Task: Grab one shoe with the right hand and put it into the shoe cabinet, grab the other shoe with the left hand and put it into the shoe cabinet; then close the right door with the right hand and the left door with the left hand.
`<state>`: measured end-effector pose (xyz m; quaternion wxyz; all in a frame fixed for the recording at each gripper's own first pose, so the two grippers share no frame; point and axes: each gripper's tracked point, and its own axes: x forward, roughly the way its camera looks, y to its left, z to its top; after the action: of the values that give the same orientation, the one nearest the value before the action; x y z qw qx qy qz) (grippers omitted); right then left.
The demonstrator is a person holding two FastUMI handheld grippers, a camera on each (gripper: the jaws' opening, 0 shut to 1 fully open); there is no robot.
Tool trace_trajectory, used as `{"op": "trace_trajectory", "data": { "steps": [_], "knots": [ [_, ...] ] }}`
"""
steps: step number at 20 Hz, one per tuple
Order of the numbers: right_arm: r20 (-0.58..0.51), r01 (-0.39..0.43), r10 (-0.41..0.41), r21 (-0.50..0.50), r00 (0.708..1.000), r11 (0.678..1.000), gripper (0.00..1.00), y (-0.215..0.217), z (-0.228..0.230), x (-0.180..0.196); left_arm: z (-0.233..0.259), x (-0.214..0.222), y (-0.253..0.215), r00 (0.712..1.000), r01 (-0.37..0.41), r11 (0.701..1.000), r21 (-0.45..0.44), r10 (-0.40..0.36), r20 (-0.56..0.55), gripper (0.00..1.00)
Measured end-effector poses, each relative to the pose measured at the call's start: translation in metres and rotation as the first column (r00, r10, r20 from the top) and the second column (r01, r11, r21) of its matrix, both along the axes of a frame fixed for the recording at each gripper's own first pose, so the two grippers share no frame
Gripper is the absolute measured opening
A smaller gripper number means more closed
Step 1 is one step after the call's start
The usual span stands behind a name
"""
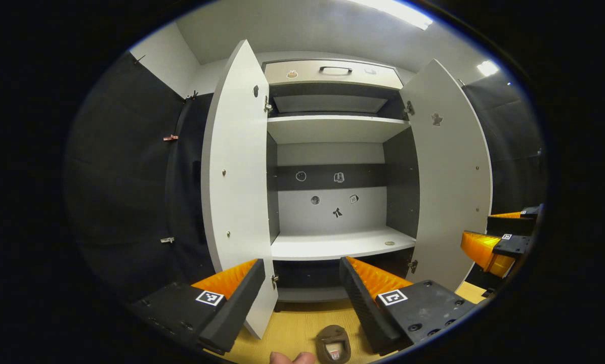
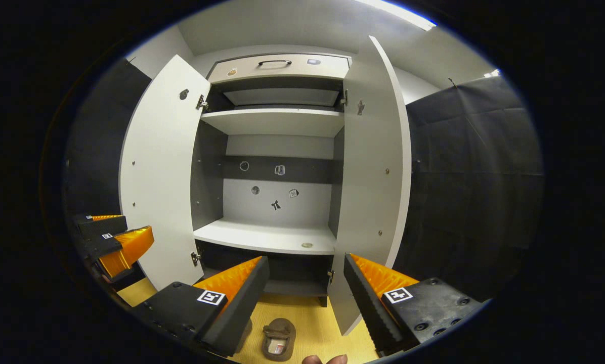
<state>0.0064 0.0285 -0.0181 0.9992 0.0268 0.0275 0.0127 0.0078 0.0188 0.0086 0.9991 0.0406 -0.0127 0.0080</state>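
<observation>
Shoes sit on the pale wooden floor (image 2: 328,328), in front of the tall white shoe cabinet (image 2: 277,126). A small brown shoe (image 2: 278,338) lies on the floor just below the cabinet in the right gripper view. Part of a second shoe (image 2: 245,331) peeks out beside it, behind that gripper's finger. In the left gripper view a brown shoe (image 1: 333,344) lies low on the floor too.

Both cabinet doors stand wide open: the left door (image 1: 239,177) and the right door (image 1: 449,172). The white shelf (image 1: 340,245) inside has no shoe on it.

The left gripper (image 1: 302,293) has its fingers wide apart and holds nothing. The right gripper (image 2: 305,293) has its fingers wide apart too, with nothing between them. Both hang in the air above the shoes.
</observation>
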Motion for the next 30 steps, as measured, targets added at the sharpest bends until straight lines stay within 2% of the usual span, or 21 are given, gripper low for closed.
{"op": "trace_trajectory", "data": {
  "steps": [4, 7, 11, 14, 17, 21, 23, 24, 27, 28, 29, 30],
  "knots": [
    [-0.106, -0.046, 0.046, -0.001, 0.993, 0.999, 0.98, 0.02, -0.048, 0.0, -0.001, -0.002, 0.009, 1.0, -0.008, 1.0, -0.003, 0.008, 0.024, 0.95],
    [-0.233, -0.097, 0.101, 0.026, 0.967, 0.995, 0.98, 0.043, -0.106, -0.004, -0.006, -0.001, 0.017, 0.999, -0.029, 1.0, -0.012, 0.03, 0.029, 0.95],
    [-0.384, -0.164, 0.175, 0.062, 0.907, 0.985, 0.99, 0.075, -0.192, -0.013, -0.022, -0.002, 0.029, 0.998, -0.062, 0.998, -0.006, 0.062, 0.014, 0.95],
    [-0.475, -0.182, 0.199, 0.082, 0.857, 0.98, 0.99, 0.09, -0.251, -0.012, -0.04, -0.004, 0.038, 0.996, -0.092, 0.996, 0.018, 0.093, -0.008, 0.95],
    [-0.546, -0.169, 0.203, 0.113, 0.813, 0.979, 0.99, 0.101, -0.301, -0.006, -0.059, -0.005, 0.04, 0.994, -0.1, 0.995, 0.019, 0.1, -0.041, 0.95],
    [-0.623, -0.112, 0.192, 0.166, 0.758, 0.98, 0.98, 0.108, -0.351, 0.004, -0.077, -0.007, 0.042, 0.992, -0.099, 0.995, 0.018, 0.1, -0.071, 0.95],
    [-0.649, -0.085, 0.178, 0.171, 0.74, 0.981, 0.95, 0.11, -0.374, 0.012, -0.083, -0.008, 0.046, 0.991, -0.103, 0.994, 0.021, 0.104, -0.082, 0.95],
    [-0.661, -0.076, 0.173, 0.173, 0.73, 0.982, 0.87, 0.113, -0.386, 0.015, -0.088, -0.009, 0.047, 0.99, -0.105, 0.994, 0.017, 0.106, -0.088, 0.95],
    [-0.662, -0.058, 0.154, 0.165, 0.733, 0.985, 0.82, 0.122, -0.406, 0.038, -0.099, -0.009, 0.051, 0.987, -0.108, 0.994, 0.004, 0.108, -0.119, 0.95],
    [-0.664, -0.047, 0.138, 0.153, 0.735, 0.987, 0.73, 0.123, -0.413, 0.044, -0.104, -0.009, 0.053, 0.986, -0.111, 0.994, 0.004, 0.111, -0.128, 0.95],
    [-0.668, -0.026, 0.116, 0.143, 0.735, 0.989, 0.7, 0.123, -0.421, 0.054, -0.107, -0.008, 0.054, 0.984, -0.112, 0.994, 0.006, 0.112, -0.138, 0.95],
    [-0.669, 0.005, 0.083, 0.128, 0.739, 0.992, 0.61, 0.119, -0.422, 0.06, -0.111, -0.008, 0.055, 0.983, -0.115, 0.993, 0.009, 0.115, -0.145, 0.95]
  ]
}}
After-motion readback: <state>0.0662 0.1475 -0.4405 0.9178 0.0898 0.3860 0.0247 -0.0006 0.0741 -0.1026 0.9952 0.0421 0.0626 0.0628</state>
